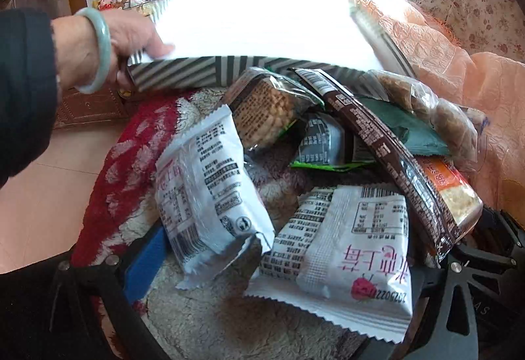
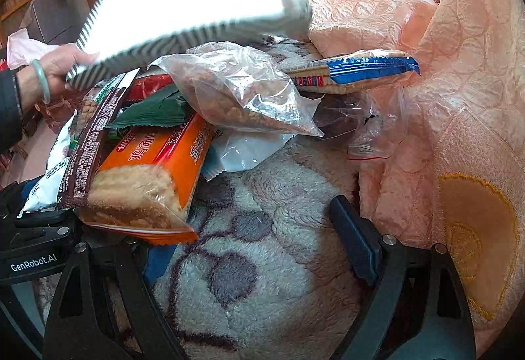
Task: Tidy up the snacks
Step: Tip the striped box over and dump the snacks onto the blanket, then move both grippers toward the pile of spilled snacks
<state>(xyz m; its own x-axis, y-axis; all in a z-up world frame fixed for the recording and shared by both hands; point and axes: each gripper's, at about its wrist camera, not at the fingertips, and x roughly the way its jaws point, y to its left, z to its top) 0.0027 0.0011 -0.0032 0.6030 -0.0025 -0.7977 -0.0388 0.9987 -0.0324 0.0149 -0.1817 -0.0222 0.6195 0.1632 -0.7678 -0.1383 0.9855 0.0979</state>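
Both the left gripper (image 1: 279,264) and right gripper (image 2: 262,248) gape empty over the snack pile (image 1: 328,163); best wait until the hand (image 1: 131,38) at upper left settles the striped box (image 1: 203,73).

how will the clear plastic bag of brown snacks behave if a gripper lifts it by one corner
The clear plastic bag looks thin and crinkled, so it will probably sag rather than stay stiff. Its loose brown contents would likely slump to the low end. It leans on the orange packet, so lifting it may shift the pile.
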